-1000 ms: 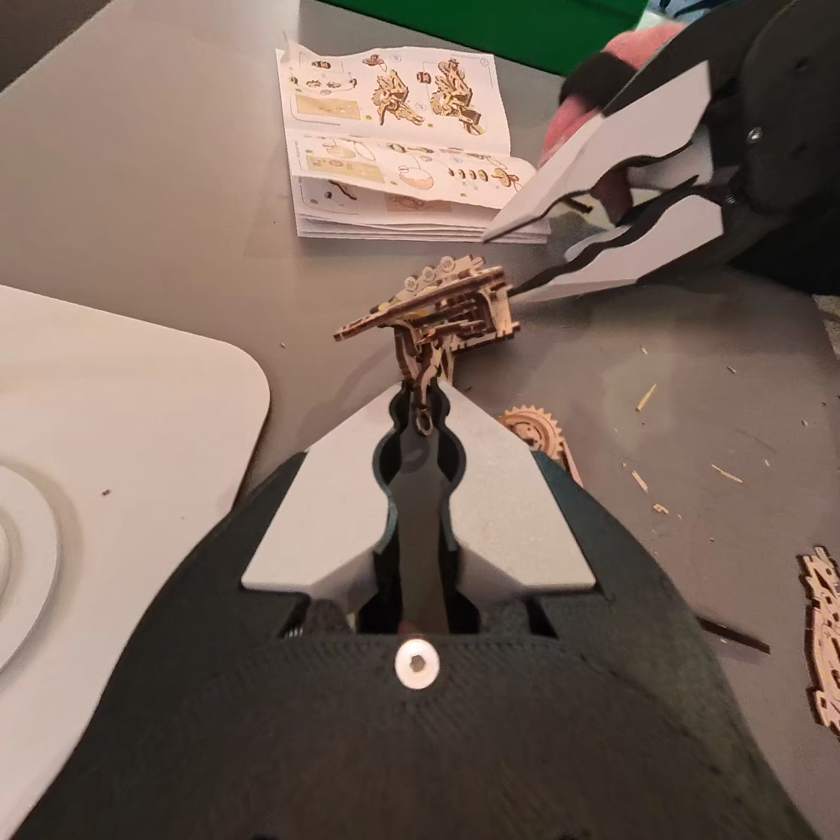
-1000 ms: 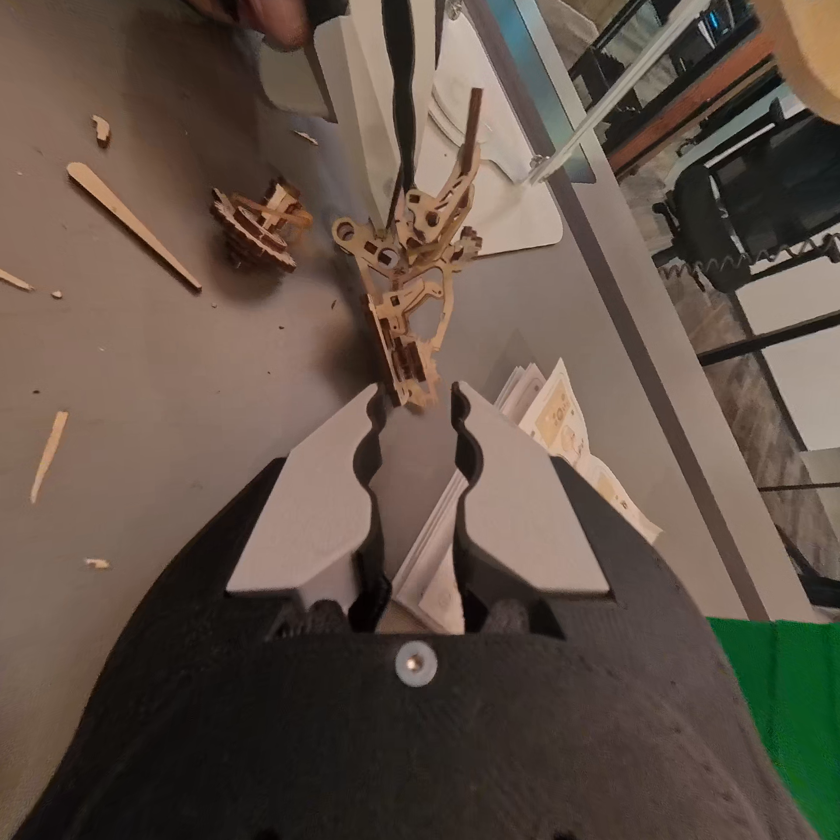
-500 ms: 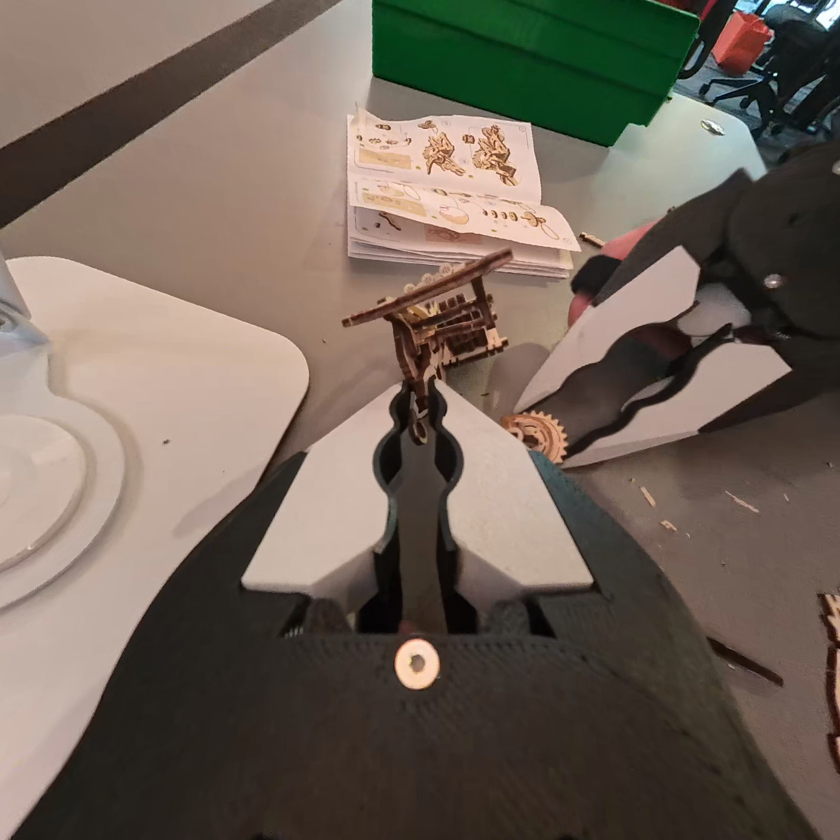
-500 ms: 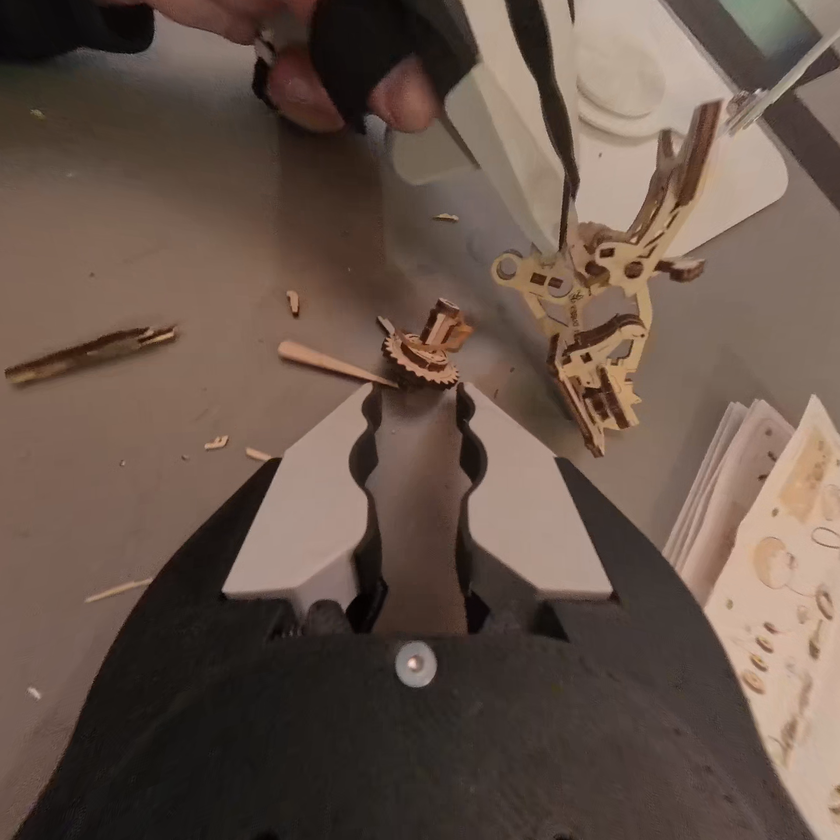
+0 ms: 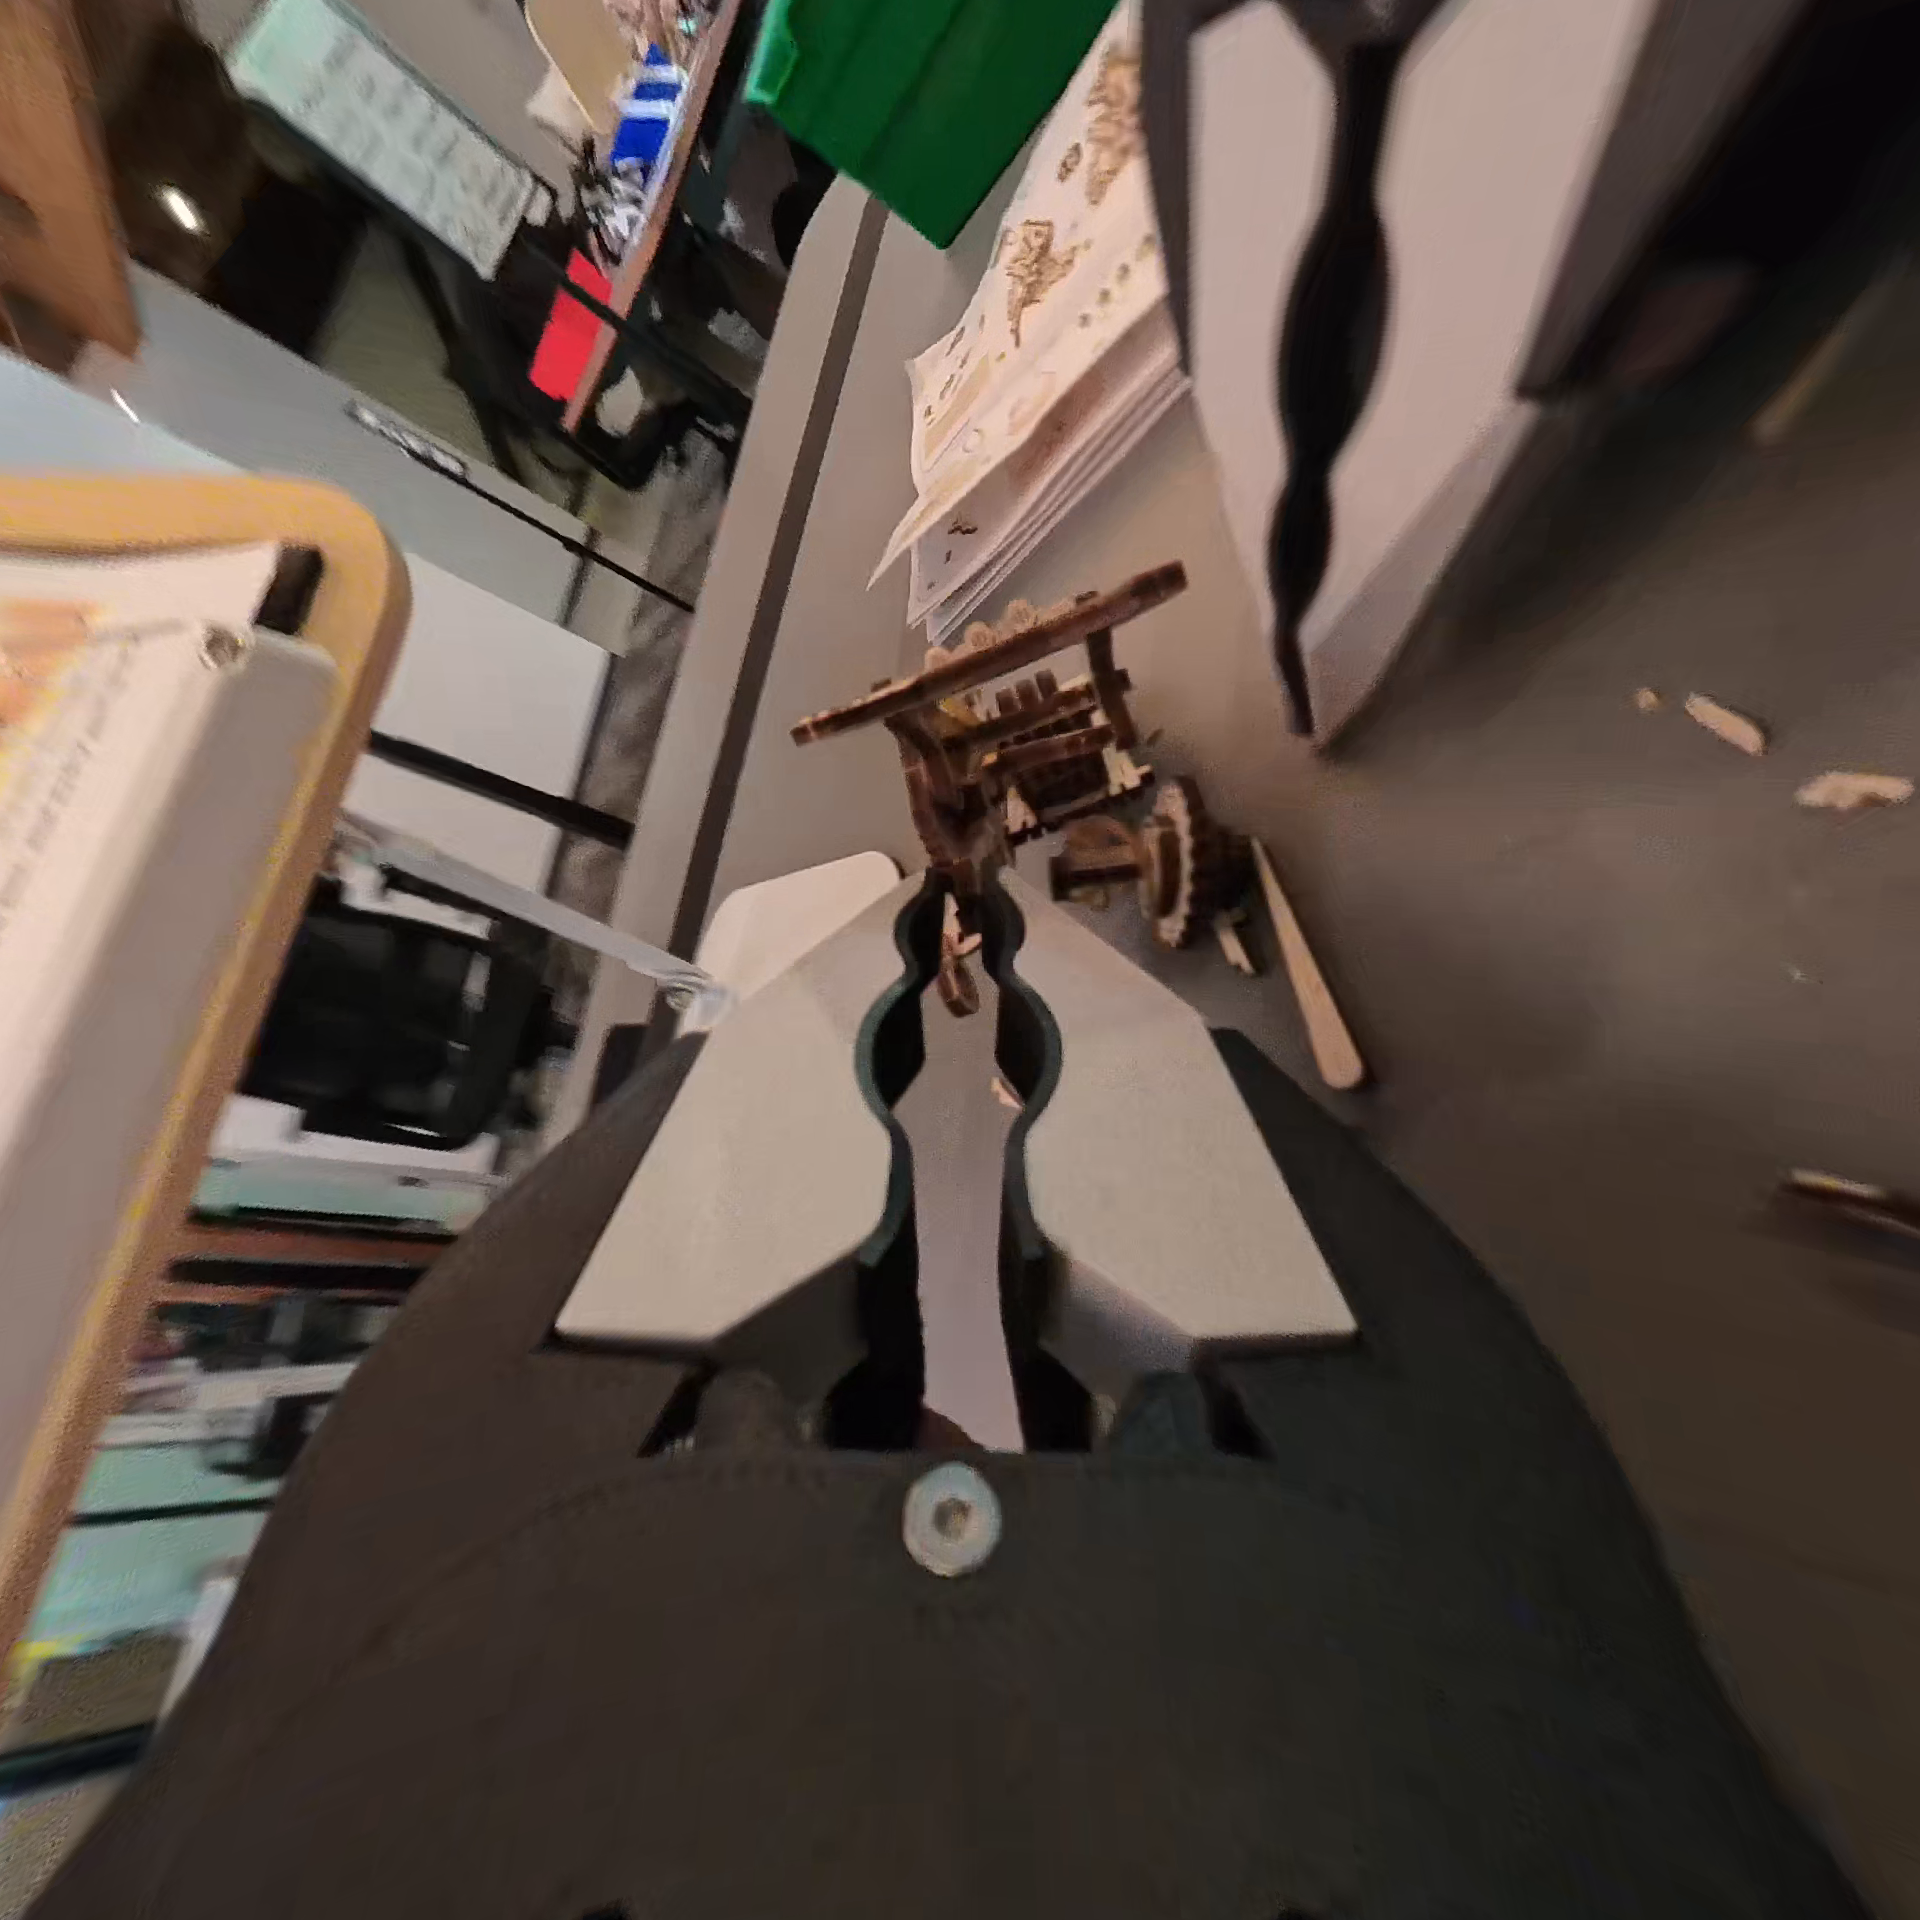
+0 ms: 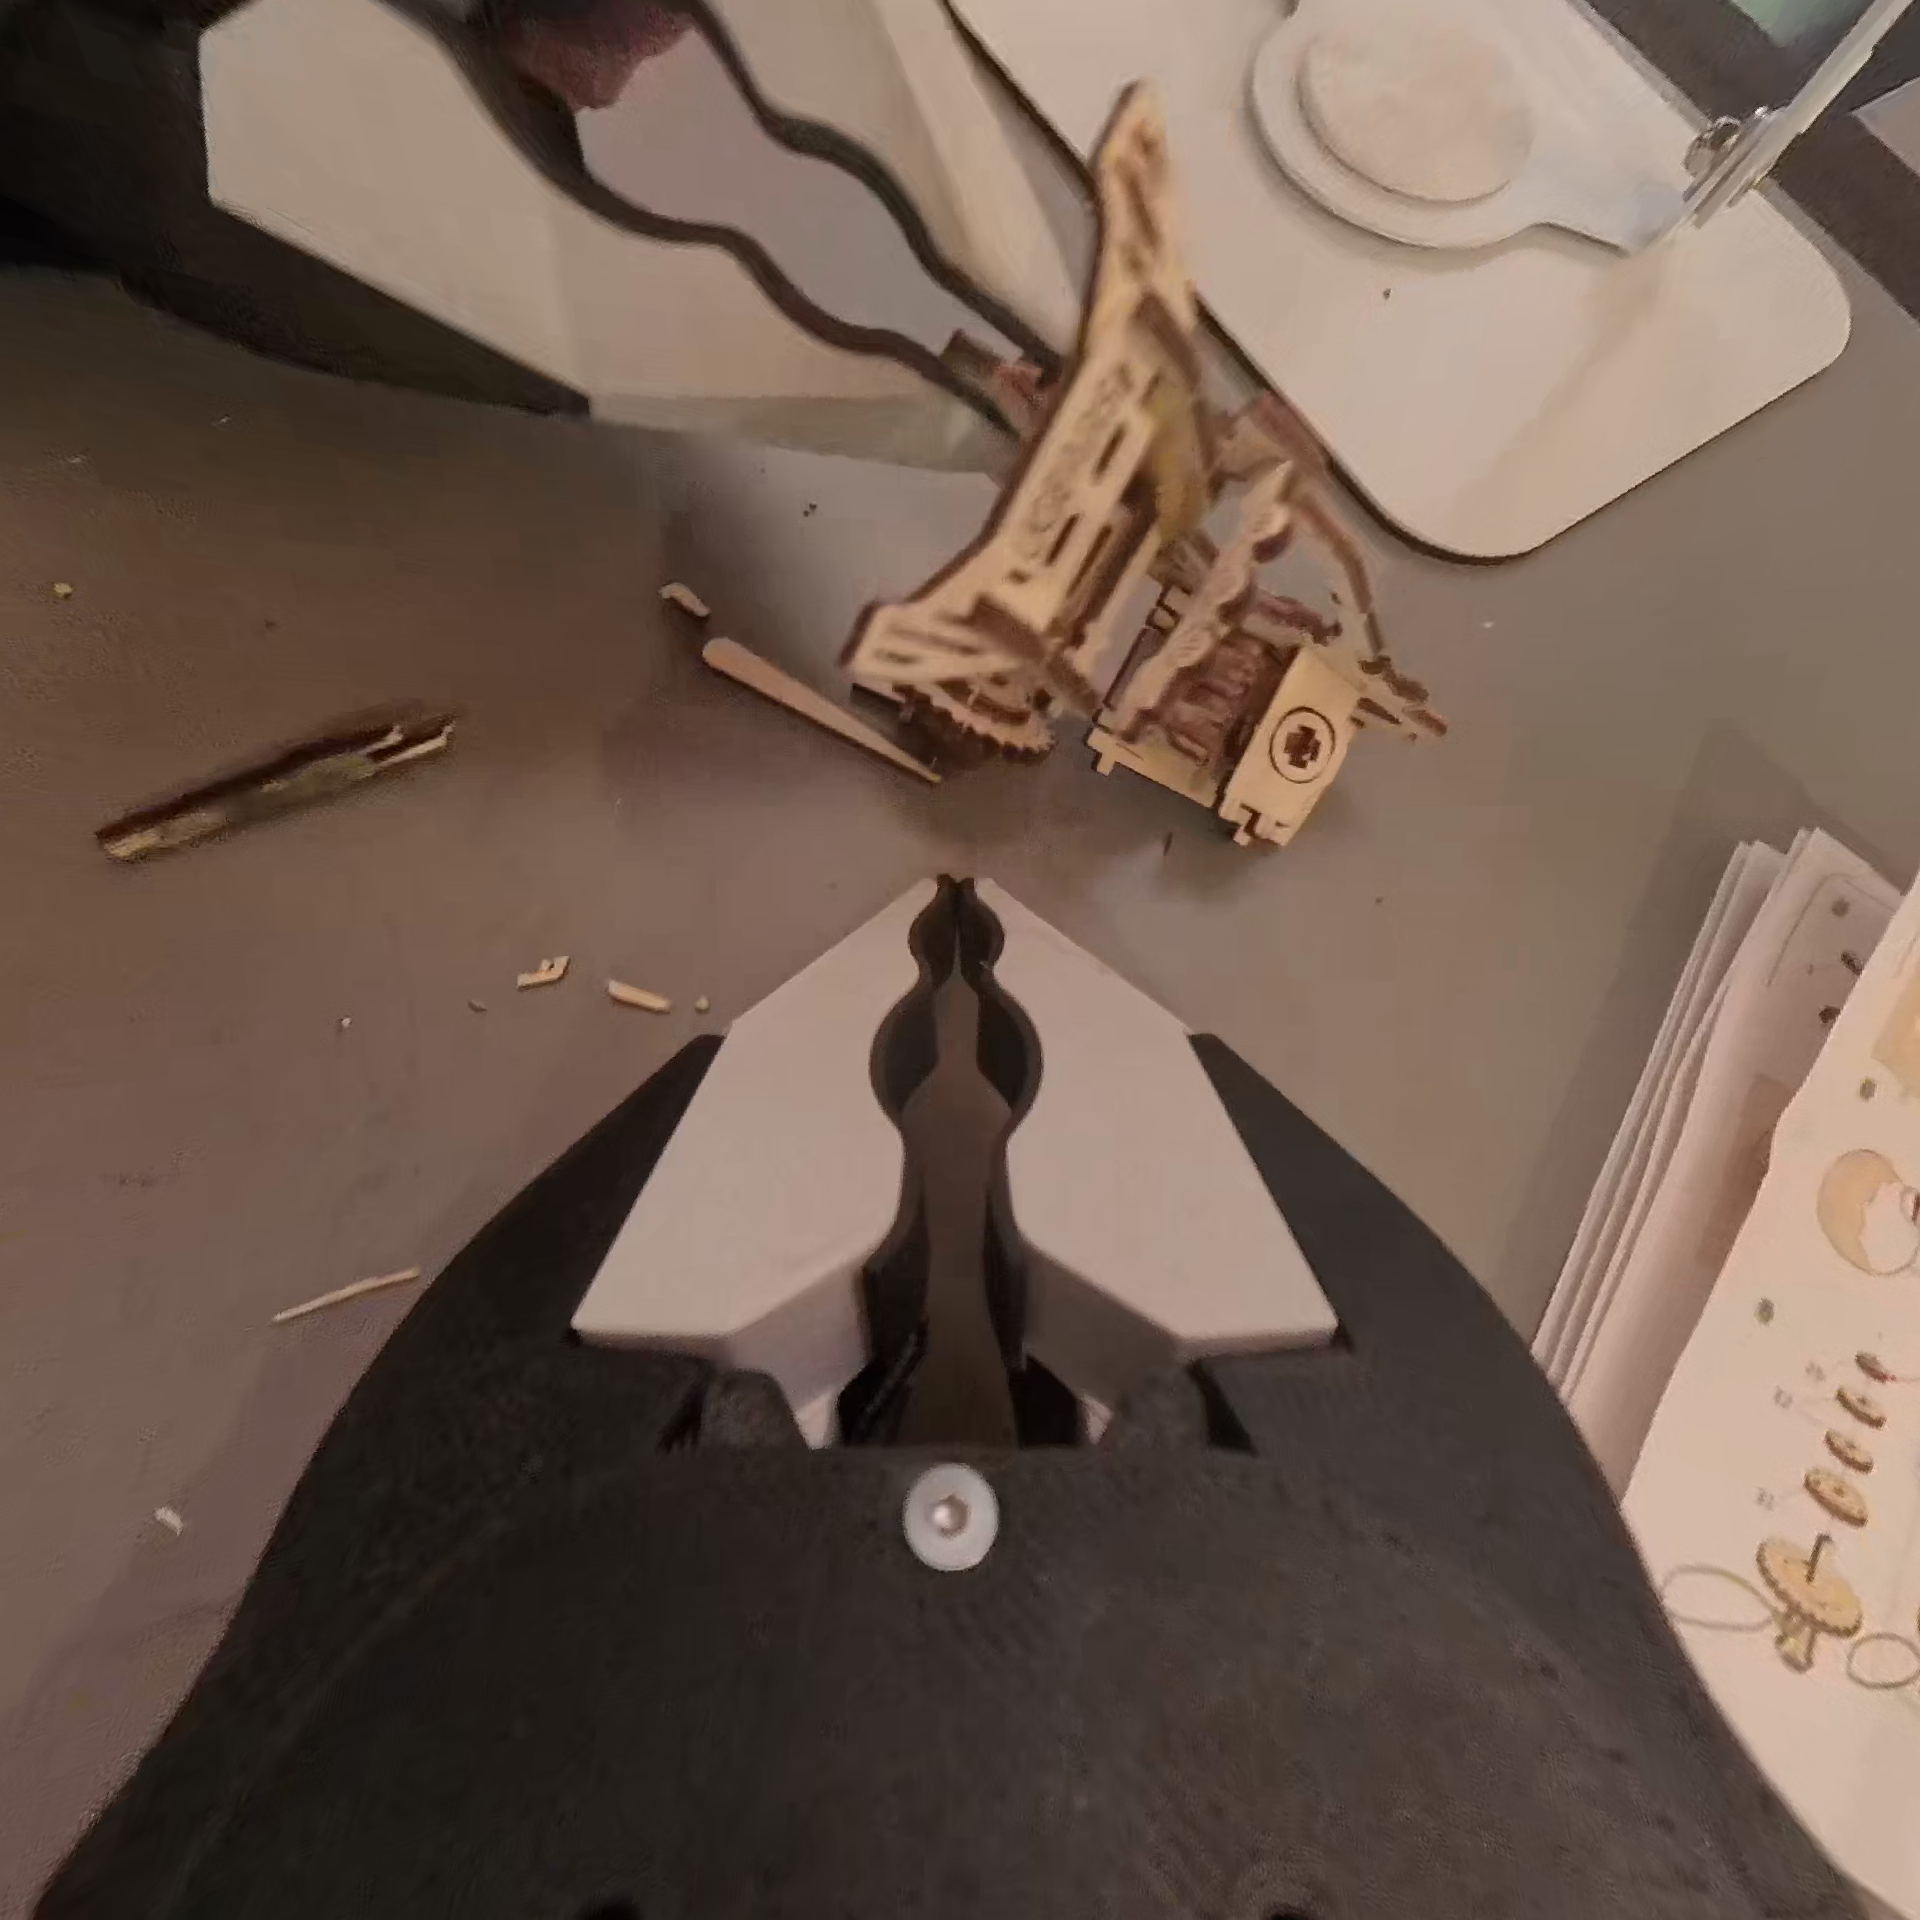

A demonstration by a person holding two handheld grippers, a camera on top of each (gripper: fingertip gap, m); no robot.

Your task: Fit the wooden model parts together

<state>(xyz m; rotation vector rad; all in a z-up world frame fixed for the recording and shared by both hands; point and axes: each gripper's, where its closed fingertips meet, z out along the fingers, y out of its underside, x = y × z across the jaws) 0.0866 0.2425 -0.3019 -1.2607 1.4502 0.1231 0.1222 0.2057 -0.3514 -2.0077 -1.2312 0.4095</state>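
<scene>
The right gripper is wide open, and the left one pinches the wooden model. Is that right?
Not quite. The right gripper is shut, its fingertips meeting with nothing between them, as the right wrist view shows. The rest holds: the left gripper pinches the wooden model by its lower end.

The left gripper [image 5: 961,914] pinches a thin tab of the wooden model [image 5: 997,727] — a gear piece [image 5: 1184,862] lies just beside it on the grey table [image 5: 1558,987].
</scene>
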